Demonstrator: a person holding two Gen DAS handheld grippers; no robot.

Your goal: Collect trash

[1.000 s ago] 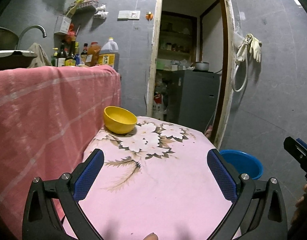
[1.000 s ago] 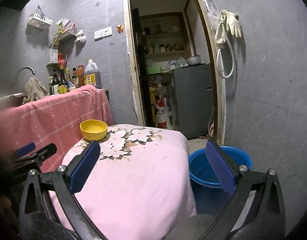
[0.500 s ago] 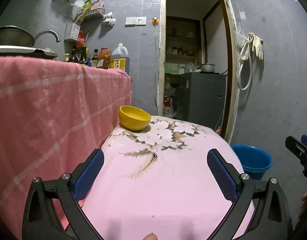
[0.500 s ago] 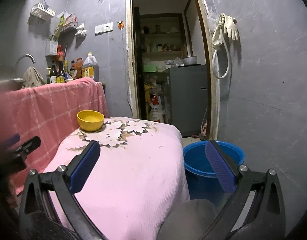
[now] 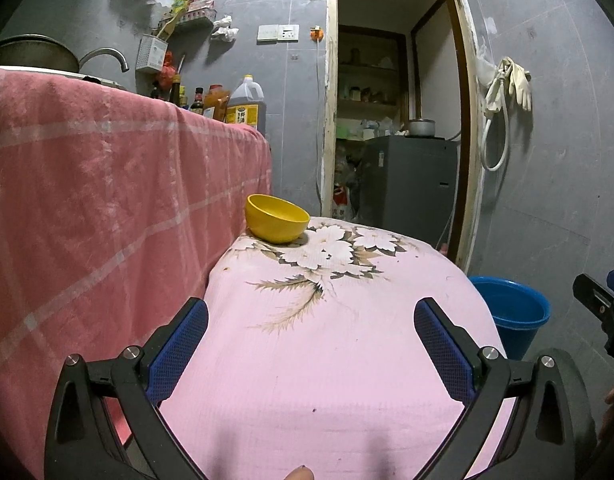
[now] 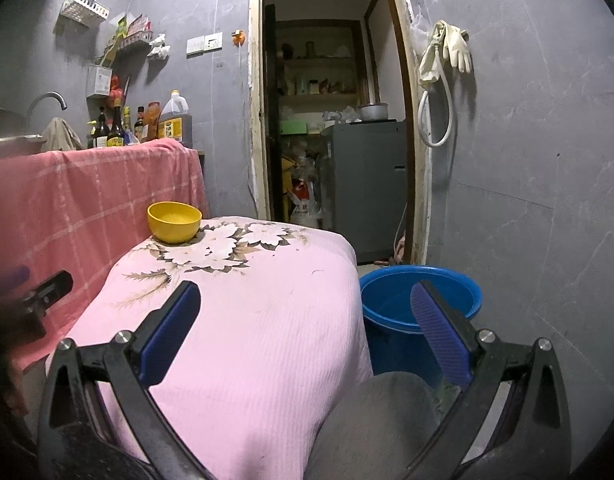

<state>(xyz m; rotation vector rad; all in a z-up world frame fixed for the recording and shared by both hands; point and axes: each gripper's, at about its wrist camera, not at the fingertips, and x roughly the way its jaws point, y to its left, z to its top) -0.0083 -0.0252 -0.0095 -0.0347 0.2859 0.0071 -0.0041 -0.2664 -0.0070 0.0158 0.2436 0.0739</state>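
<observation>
A yellow bowl [image 5: 277,219] stands at the far left corner of a table under a pink floral cloth [image 5: 331,344]; it also shows in the right wrist view [image 6: 174,222]. A blue bucket [image 6: 421,304] stands on the floor to the right of the table, also seen in the left wrist view [image 5: 511,312]. My left gripper [image 5: 311,324] is open and empty above the near part of the cloth. My right gripper [image 6: 305,312] is open and empty, near the table's right edge and the bucket. I see no loose trash on the cloth.
A counter draped with a pink checked towel [image 5: 107,184] rises left of the table, with bottles [image 5: 211,104] and a tap [image 5: 103,58] on it. An open doorway [image 5: 395,128] shows a grey fridge [image 5: 407,188]. Rubber gloves [image 6: 451,48] hang on the right wall.
Both grippers have sunk lower and drawn back a little, so the table top looks flatter and the bowl sits higher in view. Both stay open.
</observation>
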